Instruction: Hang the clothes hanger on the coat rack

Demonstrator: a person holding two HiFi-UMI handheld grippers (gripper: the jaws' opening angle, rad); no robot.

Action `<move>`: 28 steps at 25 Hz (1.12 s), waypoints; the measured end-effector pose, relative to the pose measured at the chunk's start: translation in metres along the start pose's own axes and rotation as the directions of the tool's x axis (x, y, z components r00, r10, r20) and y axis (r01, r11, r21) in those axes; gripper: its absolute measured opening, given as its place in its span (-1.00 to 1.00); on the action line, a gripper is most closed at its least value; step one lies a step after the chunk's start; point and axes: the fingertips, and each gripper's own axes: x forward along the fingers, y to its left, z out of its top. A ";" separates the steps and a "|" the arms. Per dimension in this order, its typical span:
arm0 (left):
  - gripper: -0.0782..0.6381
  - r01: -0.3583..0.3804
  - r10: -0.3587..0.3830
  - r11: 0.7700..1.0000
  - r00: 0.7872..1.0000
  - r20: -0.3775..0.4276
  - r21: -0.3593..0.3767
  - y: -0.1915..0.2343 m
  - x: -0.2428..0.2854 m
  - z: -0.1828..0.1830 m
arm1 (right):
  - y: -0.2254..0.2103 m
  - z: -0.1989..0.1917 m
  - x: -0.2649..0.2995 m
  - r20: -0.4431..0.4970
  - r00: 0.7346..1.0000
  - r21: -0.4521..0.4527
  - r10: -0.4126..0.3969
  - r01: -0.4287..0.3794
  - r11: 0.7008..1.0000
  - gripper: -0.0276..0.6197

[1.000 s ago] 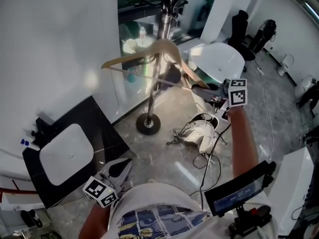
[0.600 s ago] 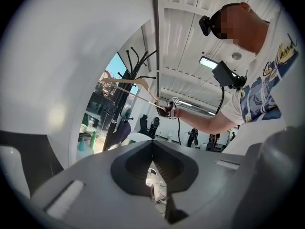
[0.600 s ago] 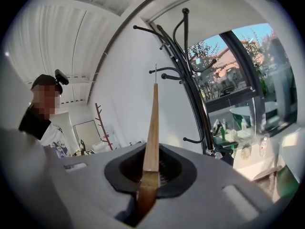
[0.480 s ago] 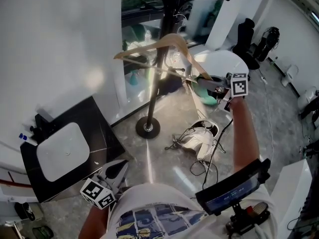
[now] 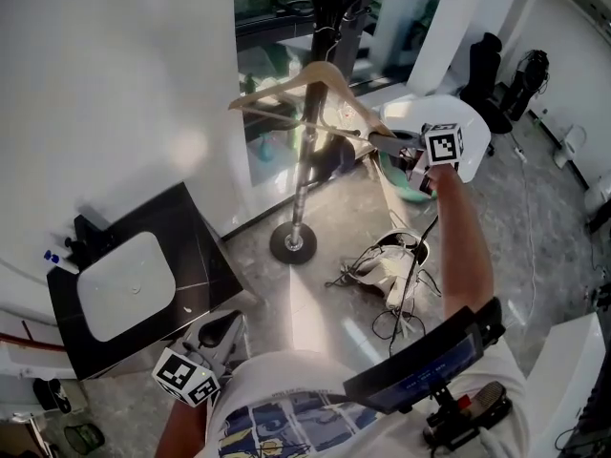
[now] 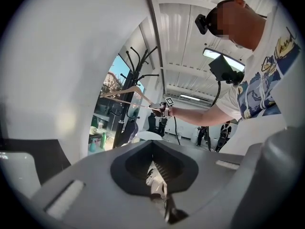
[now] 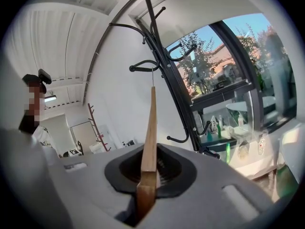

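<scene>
A wooden clothes hanger (image 5: 320, 79) hangs in the air beside the black coat rack's pole (image 5: 307, 151), held by its right end. My right gripper (image 5: 380, 142) is shut on that end. In the right gripper view the hanger (image 7: 149, 142) stands edge-on between the jaws, and its wire hook (image 7: 153, 78) rises to just below a curved rack arm (image 7: 143, 66). My left gripper (image 5: 221, 330) is low at the person's side, its jaws together with nothing in them. The left gripper view shows the hanger (image 6: 125, 93) and coat rack (image 6: 139, 73) far off.
The rack's round base (image 5: 293, 243) stands on the grey floor by a window. White shoes and tangled cables (image 5: 391, 270) lie just right of it. At the left is a black table (image 5: 205, 241) carrying a white device (image 5: 122, 286). A white round unit (image 5: 473, 122) sits behind my right arm.
My right gripper has carried the hanger left and closer to the rack's pole and arms. The left gripper has stayed low at the person's side.
</scene>
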 end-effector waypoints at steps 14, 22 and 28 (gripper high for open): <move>-0.78 -0.037 0.037 0.999 0.999 -0.013 0.008 0.001 -0.001 0.012 | -0.028 -0.006 0.013 0.096 0.994 -0.089 0.042 -0.033 0.995 -0.81; -0.78 -0.006 0.007 1.000 1.000 -0.029 0.015 -0.001 0.010 0.016 | -0.034 -0.007 0.015 0.147 0.989 -0.076 -0.004 0.015 0.997 -0.71; -0.78 0.023 -0.022 1.000 0.999 -0.029 0.011 -0.001 0.017 0.016 | -0.041 -0.012 0.010 0.162 0.985 -0.058 -0.056 0.066 0.996 -0.59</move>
